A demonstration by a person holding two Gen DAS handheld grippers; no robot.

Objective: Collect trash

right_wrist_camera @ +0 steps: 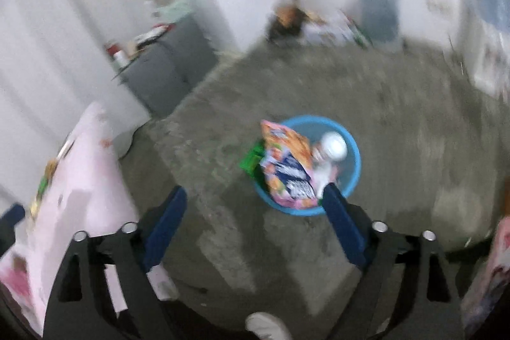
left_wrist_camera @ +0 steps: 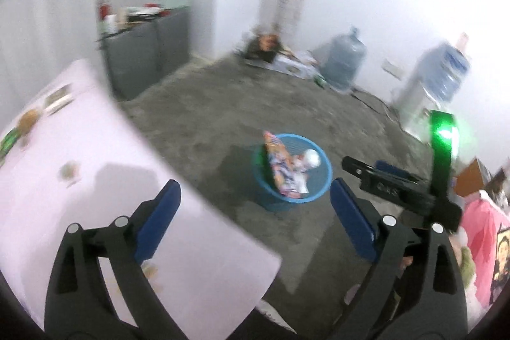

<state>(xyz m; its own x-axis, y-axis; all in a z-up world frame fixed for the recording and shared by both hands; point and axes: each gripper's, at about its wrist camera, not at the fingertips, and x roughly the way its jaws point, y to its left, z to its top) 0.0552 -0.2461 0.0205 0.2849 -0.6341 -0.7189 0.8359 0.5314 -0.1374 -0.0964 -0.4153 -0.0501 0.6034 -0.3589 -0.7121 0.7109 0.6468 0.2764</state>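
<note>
Blue-padded and spread wide, the left tongs [left_wrist_camera: 255, 222] grasp nothing; they hang over the near edge of the pink-covered table [left_wrist_camera: 79, 148]. The right tongs [right_wrist_camera: 255, 225] are likewise released and empty, held above the bare concrete floor [right_wrist_camera: 398, 133].

Beyond both, on the floor, stands the blue basket [left_wrist_camera: 325, 177], already holding a colourful snack bag [left_wrist_camera: 280, 168] and a white crumpled item [left_wrist_camera: 311, 157]. The bag stands on edge, leaning on the rim nearest the table, its long axis running from rim down into the basket. A green scrap [right_wrist_camera: 251, 160] shows at that rim on the outside; whether it hangs in or out cannot be told through the blur.

Remaining trash lies on the table, well to the left of the basket: a small brownish piece [left_wrist_camera: 68, 170] nearest the left tongs, then further back a round brown item [left_wrist_camera: 28, 118], a green wrapper [left_wrist_camera: 8, 141] and flat cards [left_wrist_camera: 59, 99]. Their axes are too blurred to state.

Judgement: the left tongs are nearer the table items, so the next pick falls to them, reaching forward and left.
</note>
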